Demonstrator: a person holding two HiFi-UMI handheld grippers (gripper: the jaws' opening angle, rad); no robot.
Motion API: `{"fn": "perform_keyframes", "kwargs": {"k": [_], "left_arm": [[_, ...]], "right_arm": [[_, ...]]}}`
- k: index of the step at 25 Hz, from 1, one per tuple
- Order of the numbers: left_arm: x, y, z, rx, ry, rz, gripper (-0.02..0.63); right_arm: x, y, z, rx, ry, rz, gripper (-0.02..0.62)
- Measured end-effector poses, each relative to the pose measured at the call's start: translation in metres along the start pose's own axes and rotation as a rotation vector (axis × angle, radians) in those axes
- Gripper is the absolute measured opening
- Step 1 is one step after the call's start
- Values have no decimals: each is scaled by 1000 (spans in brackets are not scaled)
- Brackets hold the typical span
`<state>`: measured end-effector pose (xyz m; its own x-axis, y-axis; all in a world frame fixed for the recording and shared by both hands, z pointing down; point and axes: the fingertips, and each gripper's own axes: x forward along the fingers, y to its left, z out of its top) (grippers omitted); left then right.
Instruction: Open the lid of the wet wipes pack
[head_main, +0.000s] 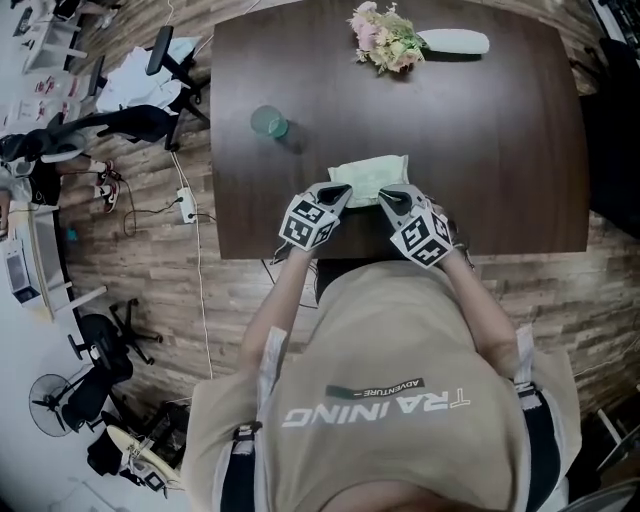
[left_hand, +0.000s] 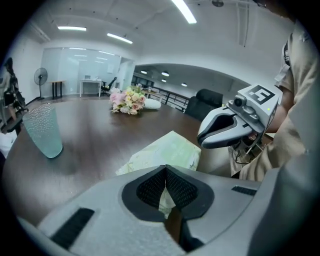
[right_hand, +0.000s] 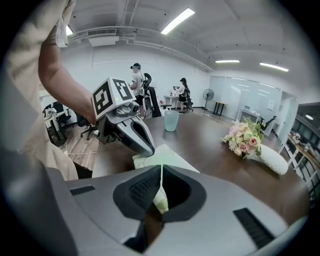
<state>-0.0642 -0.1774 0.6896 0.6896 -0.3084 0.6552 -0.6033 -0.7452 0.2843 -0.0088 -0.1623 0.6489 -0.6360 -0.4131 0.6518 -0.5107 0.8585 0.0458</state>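
The wet wipes pack (head_main: 368, 177) is pale green and lies flat near the front edge of the dark wooden table (head_main: 490, 150). My left gripper (head_main: 342, 196) is at the pack's near left corner, and my right gripper (head_main: 387, 197) at its near right corner. In the left gripper view the jaws (left_hand: 165, 168) are closed with a pale sliver of the pack (left_hand: 167, 149) between the pads. The right gripper view shows the same: shut jaws (right_hand: 161, 168) pinching the pack's (right_hand: 167, 159) edge. The lid is not visible.
A teal glass (head_main: 269, 122) stands left of and behind the pack. A flower bouquet (head_main: 385, 38) and a white bundle (head_main: 455, 42) lie at the table's far edge. Office chairs and cables sit on the floor at left. People stand far off in the right gripper view.
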Motion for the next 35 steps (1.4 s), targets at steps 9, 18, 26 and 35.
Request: {"fn": "perform_keyframes", "kwargs": {"k": [9, 18, 26, 35], "left_arm": [[1, 4, -8, 41, 40, 39, 9], [2, 3, -10, 25, 78, 34, 9], [2, 2, -7, -14, 71, 6, 9], [3, 4, -7, -4, 66, 16, 9]], "right_arm": [[14, 17, -8, -133, 68, 34, 17], [26, 25, -16, -400, 194, 22, 26], [34, 22, -24, -547, 275, 13, 96], [40, 19, -24, -571, 249, -54, 105]]}}
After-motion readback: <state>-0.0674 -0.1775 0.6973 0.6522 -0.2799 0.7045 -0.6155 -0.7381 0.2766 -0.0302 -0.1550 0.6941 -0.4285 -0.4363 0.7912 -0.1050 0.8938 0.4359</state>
